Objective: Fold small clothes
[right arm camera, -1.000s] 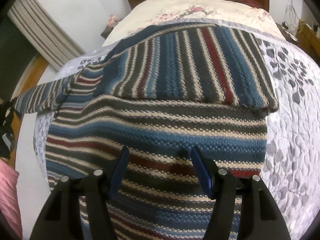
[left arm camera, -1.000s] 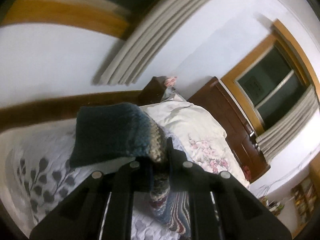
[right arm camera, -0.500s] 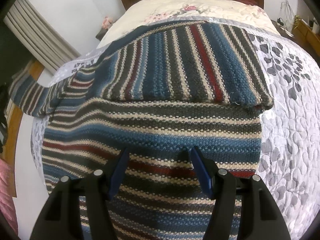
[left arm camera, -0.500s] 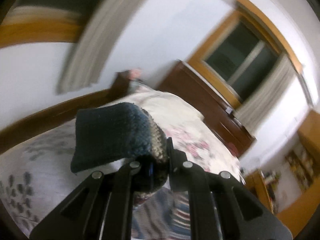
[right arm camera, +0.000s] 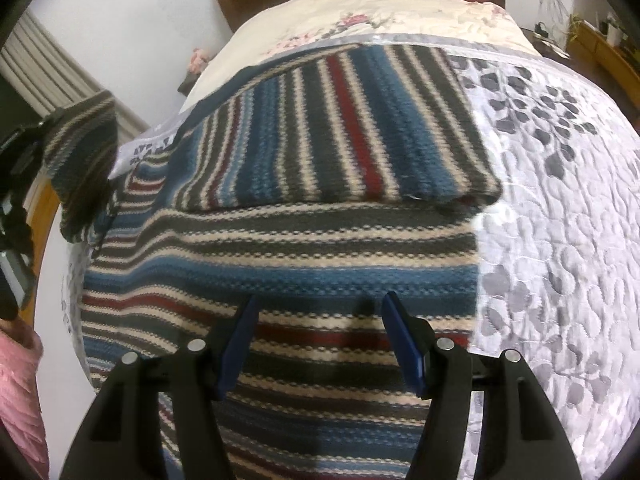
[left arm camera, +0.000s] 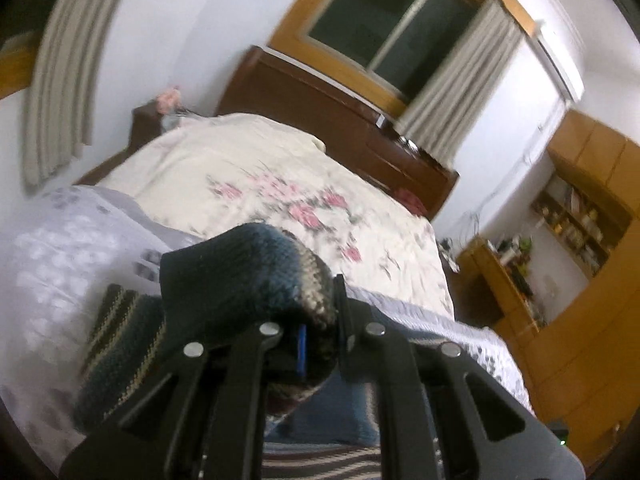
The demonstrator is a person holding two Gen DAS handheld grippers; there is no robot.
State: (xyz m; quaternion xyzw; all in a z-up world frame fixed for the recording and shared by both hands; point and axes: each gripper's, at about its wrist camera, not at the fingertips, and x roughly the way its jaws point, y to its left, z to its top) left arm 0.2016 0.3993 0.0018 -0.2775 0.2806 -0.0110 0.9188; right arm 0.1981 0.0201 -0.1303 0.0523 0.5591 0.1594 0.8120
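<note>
left gripper (left arm camera: pixel 320 320) clamps sleeve (right arm camera: pixel 86 160) of striped sweater (right arm camera: pixel 300 240) (lifted off bed's (right arm camera: pixel 560 200) left edge); right gripper (right arm camera: pixel 316 320) wide, empty; thick knit may slip, fold lands skewed

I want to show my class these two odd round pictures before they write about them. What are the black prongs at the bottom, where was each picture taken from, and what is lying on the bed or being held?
There is no robot here: a person holds a hand tool with two fingers in each hand, and a wide-angle camera on each tool looks along its fingers. That explains the round, bent look.

The left gripper is shut on a sleeve of a striped knitted sweater, lifted above the bed. The same sleeve shows at the left edge of the right camera's picture.

The right gripper is open, its blue pads apart, over the sweater's body and holding nothing. The other sleeve is already folded across the chest. The sweater lies on a grey leaf-patterned quilt, with a floral cream cover behind.
</note>
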